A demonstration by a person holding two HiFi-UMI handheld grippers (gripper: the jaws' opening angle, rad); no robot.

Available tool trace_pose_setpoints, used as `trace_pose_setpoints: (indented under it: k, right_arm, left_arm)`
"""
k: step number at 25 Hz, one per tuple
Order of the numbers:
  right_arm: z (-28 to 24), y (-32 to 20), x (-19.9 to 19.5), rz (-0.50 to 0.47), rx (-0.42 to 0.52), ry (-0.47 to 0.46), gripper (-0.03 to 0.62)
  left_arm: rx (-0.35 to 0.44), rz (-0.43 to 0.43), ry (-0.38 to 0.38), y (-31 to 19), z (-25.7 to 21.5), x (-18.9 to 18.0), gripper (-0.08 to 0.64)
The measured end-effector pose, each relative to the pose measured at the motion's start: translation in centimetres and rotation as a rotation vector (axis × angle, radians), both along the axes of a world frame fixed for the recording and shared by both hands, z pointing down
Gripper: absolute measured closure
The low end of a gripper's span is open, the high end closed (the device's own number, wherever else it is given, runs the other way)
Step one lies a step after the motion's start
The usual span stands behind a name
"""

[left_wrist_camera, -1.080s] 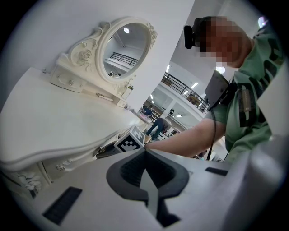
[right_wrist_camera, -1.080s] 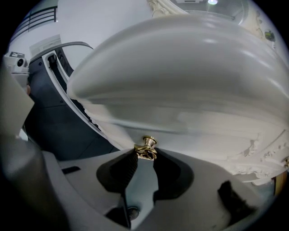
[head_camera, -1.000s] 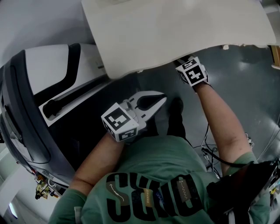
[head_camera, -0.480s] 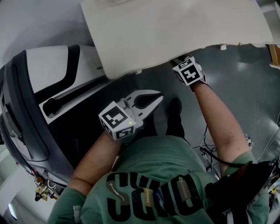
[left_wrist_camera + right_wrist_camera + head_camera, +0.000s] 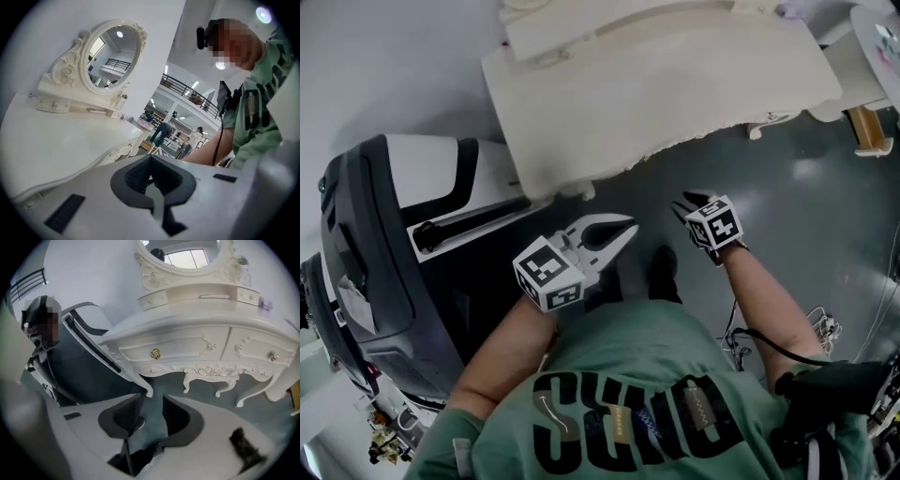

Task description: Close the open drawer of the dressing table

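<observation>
The drawer (image 5: 174,350) is seen flush in the front of the dressing table (image 5: 675,89), its long axis along that front. The right gripper (image 5: 151,408), nearer the table and facing it, is held clear, jaws opening on nothing. The left gripper (image 5: 629,226) is pressed together, empty.

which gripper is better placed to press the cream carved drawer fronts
Right. The right gripper faces the gold-knobbed drawer fronts, jaws opening with nothing between; the left gripper looks over the tabletop.
</observation>
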State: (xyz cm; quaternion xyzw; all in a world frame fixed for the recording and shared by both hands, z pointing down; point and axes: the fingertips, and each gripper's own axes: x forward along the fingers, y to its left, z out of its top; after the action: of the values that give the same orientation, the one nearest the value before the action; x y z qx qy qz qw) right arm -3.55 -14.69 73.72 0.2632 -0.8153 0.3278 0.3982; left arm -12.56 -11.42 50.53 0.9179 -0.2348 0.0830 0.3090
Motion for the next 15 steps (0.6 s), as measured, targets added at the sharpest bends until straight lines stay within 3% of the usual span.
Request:
trace_pose_setpoints:
  k: [6, 15]
  right_arm:
    - [-8.0, 1.6, 4.4, 0.077, 0.032, -0.156, 0.494]
    - [-20.0, -0.7, 9.8, -0.047, 0.264, -0.182, 0.566]
  left_arm:
    - [0.056, -0.045, -0.004, 0.5, -5.2, 3.1, 0.552]
    - [0.15, -0.151, 0.012, 0.8, -11.0, 5.7, 0.552]
